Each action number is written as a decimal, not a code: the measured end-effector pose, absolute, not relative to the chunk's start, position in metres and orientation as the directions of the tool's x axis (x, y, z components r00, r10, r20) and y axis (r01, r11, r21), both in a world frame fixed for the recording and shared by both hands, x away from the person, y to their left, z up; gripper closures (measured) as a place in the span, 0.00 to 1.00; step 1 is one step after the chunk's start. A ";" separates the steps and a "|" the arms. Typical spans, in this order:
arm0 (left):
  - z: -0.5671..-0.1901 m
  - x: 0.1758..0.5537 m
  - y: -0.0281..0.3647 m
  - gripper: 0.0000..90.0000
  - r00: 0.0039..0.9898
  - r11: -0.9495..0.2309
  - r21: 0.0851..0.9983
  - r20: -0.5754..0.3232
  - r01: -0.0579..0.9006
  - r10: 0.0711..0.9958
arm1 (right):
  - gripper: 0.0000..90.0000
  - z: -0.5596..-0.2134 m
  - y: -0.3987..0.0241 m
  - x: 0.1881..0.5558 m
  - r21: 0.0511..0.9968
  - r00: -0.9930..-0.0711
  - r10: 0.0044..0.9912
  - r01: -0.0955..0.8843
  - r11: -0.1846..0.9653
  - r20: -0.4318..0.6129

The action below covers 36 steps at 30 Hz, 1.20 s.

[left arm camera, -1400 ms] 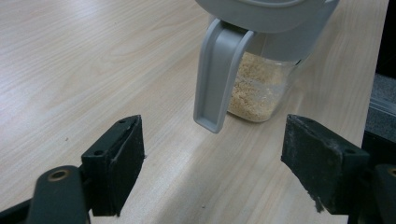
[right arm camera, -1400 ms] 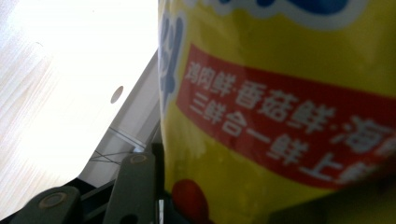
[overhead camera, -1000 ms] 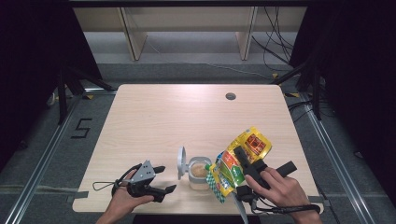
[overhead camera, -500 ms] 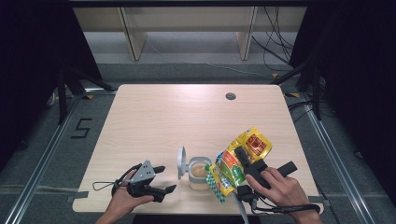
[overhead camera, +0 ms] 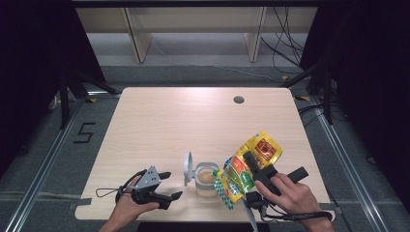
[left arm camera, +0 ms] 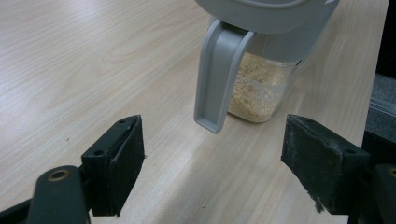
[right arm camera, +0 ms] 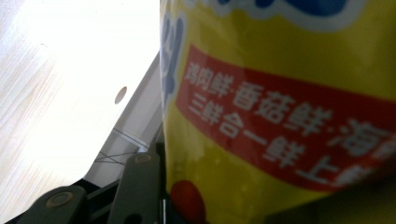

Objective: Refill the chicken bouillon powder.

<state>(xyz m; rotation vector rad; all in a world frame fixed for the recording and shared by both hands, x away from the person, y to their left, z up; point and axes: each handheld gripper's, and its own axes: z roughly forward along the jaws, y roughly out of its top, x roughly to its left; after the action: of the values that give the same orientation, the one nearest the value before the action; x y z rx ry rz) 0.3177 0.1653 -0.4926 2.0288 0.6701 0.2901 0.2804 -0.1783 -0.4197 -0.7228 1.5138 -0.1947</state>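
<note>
R gripper (overhead camera: 247,166) tilts yellow pouch (overhead camera: 244,166) over open jar (overhead camera: 207,178); L gripper (overhead camera: 169,184) idle nearby.

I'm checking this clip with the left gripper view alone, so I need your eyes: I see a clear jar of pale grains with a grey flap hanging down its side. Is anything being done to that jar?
Observer: Yes. In the high view the right claw holds a yellow bag tilted over the jar.
Operator: Is the jar's lid on?
Observer: No, the grey lid stands flipped up on the jar's left side, and the mouth is open.
Operator: Is the bag really gripped?
Observer: The right gripper view shows a black jaw pressed against the bag's yellow face.
Operator: And the left claw?
Observer: The left claw is open, resting on the table left of the jar, not touching it.
</note>
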 end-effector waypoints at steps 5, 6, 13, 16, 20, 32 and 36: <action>-0.493 0.318 0.165 0.23 0.823 -0.404 0.849 -0.063 0.342 0.565 | 0.67 -0.421 -0.179 0.280 -0.526 0.085 -0.528 -0.309 0.792 -0.845; -0.493 0.318 0.165 0.23 0.822 -0.403 0.848 -0.065 0.343 0.565 | 0.67 -0.421 -0.179 0.280 -0.527 0.086 -0.529 -0.308 0.792 -0.844; -0.493 0.318 0.165 0.23 0.822 -0.407 0.847 -0.059 0.341 0.566 | 0.67 -0.419 -0.178 0.281 -0.545 0.089 -0.547 -0.318 0.776 -0.832; -0.493 0.318 0.165 0.23 0.823 -0.402 0.849 -0.064 0.343 0.565 | 0.67 -0.421 -0.181 0.280 -0.499 0.058 -0.507 -0.307 0.811 -0.860; -0.493 0.318 0.165 0.23 0.823 -0.404 0.849 -0.062 0.341 0.565 | 0.67 -0.421 -0.181 0.280 -0.502 0.061 -0.509 -0.305 0.810 -0.859; -0.493 0.318 0.165 0.23 0.822 -0.404 0.848 -0.061 0.341 0.566 | 0.67 -0.420 -0.181 0.282 -0.506 0.071 -0.513 -0.320 0.801 -0.856; -0.493 0.318 0.165 0.23 0.822 -0.404 0.849 -0.061 0.341 0.566 | 0.67 -0.420 -0.181 0.282 -0.503 0.070 -0.510 -0.321 0.802 -0.857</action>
<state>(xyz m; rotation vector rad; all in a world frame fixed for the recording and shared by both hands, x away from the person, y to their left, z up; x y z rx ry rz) 0.3177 0.1653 -0.4925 2.0303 0.6689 0.2909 0.2815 -0.1811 -0.4203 -0.6915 1.5315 -0.1608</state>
